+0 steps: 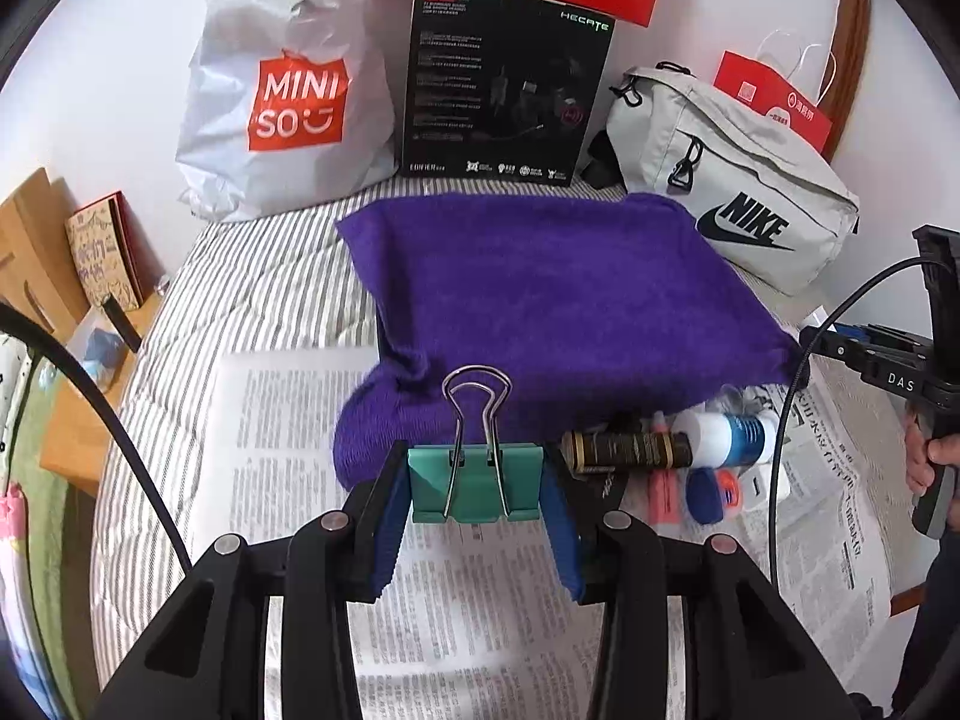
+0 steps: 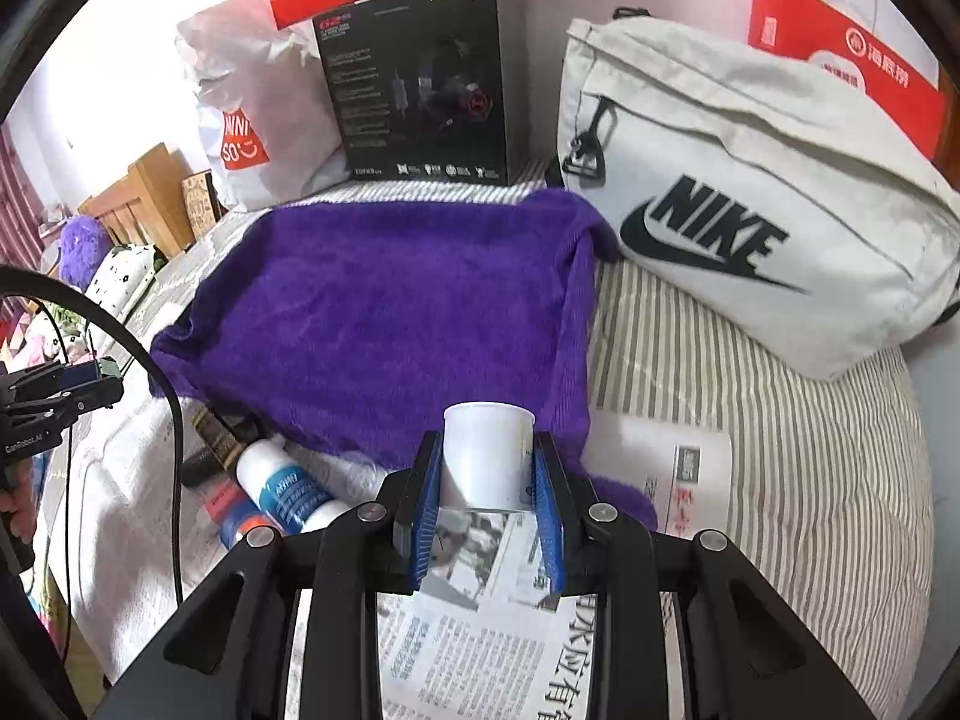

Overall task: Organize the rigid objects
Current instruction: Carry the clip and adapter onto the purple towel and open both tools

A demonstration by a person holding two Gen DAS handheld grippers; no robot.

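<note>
The green binder clip sits clamped between the left gripper jaws, wire handles pointing up and away. The right gripper jaws are clamped on a white cup, upright, mouth up. A white bottle lies on its side on newspaper near the purple towel on the bed; sorting looks barely begun.

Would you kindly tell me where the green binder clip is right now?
The green binder clip is clamped in the left claw, bottom centre of the left wrist view, in front of the purple towel.
</note>
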